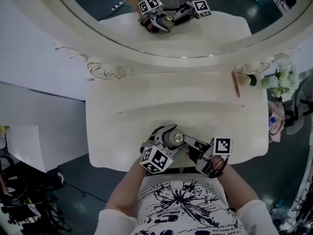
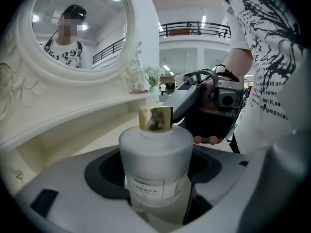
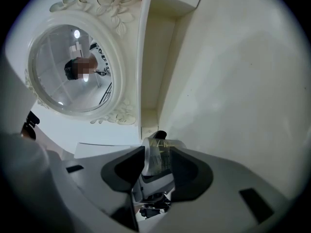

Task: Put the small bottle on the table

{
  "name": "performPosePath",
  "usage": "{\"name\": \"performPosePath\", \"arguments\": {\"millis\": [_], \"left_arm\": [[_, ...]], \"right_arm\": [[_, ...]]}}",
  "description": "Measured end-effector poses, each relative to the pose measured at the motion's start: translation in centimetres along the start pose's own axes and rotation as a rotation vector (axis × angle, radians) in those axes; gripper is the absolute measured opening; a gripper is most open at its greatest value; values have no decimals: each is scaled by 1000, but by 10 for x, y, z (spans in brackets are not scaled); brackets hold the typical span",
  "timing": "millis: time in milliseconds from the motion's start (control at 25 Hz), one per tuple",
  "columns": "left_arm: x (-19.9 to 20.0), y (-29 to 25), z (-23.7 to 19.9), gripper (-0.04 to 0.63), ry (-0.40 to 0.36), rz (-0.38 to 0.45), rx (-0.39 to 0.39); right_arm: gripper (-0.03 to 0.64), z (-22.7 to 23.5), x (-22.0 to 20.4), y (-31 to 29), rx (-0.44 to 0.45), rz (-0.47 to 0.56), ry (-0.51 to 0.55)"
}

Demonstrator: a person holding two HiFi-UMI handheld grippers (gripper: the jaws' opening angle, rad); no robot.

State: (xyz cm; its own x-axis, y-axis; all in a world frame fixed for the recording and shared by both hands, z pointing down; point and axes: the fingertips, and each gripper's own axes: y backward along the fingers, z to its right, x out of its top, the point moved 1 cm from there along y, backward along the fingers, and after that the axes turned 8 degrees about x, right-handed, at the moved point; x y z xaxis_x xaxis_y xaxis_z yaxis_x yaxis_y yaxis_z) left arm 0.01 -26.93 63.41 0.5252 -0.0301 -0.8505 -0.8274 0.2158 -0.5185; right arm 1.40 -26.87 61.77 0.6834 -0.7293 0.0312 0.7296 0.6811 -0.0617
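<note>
White bottle (image 2: 155,152) upright in left gripper (image 2: 156,178); right gripper (image 3: 157,163) pinches cap (image 2: 155,119).

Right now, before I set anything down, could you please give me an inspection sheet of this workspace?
Surface: white dressing table, mostly bare, below an oval mirror.
Job's things: small bottle, upright, gold cap on.
Clutter: brush and red stick at rear right.
Grippers: left gripper shut on the bottle's body; right gripper shut on the cap.
Cables: black cable on the floor, left.
Surroundings: white flowers beside the table.
</note>
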Motion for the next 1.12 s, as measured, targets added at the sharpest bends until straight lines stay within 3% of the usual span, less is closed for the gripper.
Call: {"name": "performPosePath", "arguments": {"millis": [320, 760, 1000, 1120], "left_arm": [[-2, 2, -1, 350, 2, 10, -19], [3, 20, -4, 350, 39, 40, 63], [51, 59, -14, 350, 75, 216, 106], [73, 78, -20, 346, 88, 286, 123]], "right_arm": [[175, 3, -1, -2, -37, -2, -8], [175, 3, -5, -7, -89, 16, 30], [156, -30, -7, -9, -59, 54, 138], [86, -54, -4, -7, -43, 90, 238]]}}
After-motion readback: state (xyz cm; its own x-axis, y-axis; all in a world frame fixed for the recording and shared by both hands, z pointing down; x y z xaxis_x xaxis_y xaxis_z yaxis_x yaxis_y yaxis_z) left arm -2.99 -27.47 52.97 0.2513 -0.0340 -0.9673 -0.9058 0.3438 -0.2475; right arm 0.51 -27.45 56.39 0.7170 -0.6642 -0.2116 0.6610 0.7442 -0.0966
